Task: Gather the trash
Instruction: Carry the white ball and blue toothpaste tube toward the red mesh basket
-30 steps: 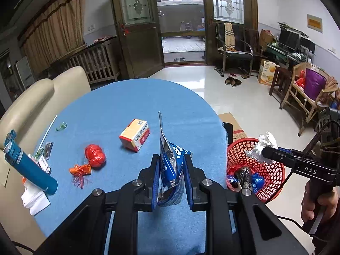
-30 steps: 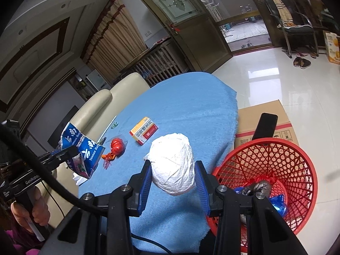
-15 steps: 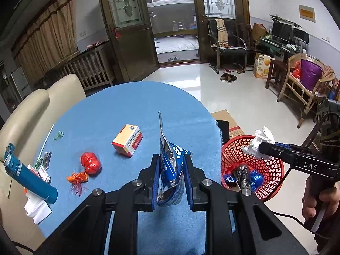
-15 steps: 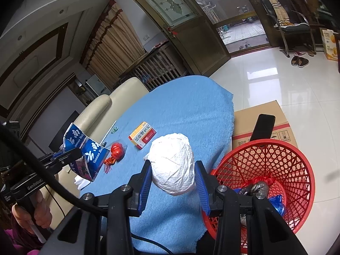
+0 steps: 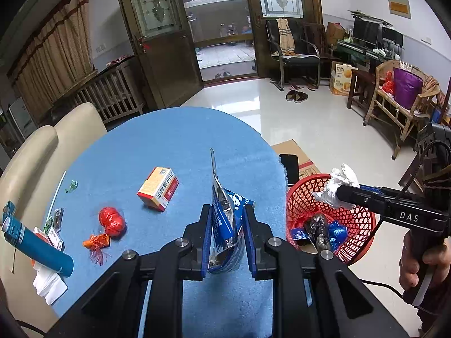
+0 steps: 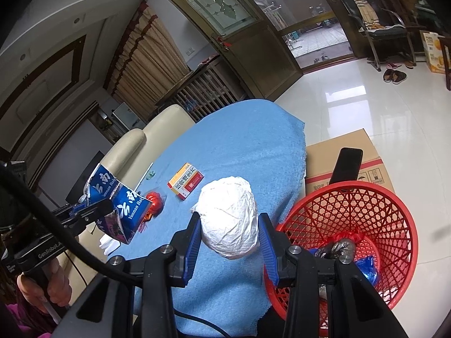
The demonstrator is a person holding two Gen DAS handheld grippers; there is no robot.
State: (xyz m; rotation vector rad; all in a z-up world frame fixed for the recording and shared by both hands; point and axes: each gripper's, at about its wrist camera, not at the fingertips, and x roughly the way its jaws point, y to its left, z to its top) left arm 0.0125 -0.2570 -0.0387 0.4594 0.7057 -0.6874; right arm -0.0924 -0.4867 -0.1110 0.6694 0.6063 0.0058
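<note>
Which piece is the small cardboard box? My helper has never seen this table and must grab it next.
Start at the blue tablecloth beside the red basket. Near its middle lies the small box, with the red wrapper ball nearby. It is the only rigid rectangular carton there, orange and white with a red end.
</note>
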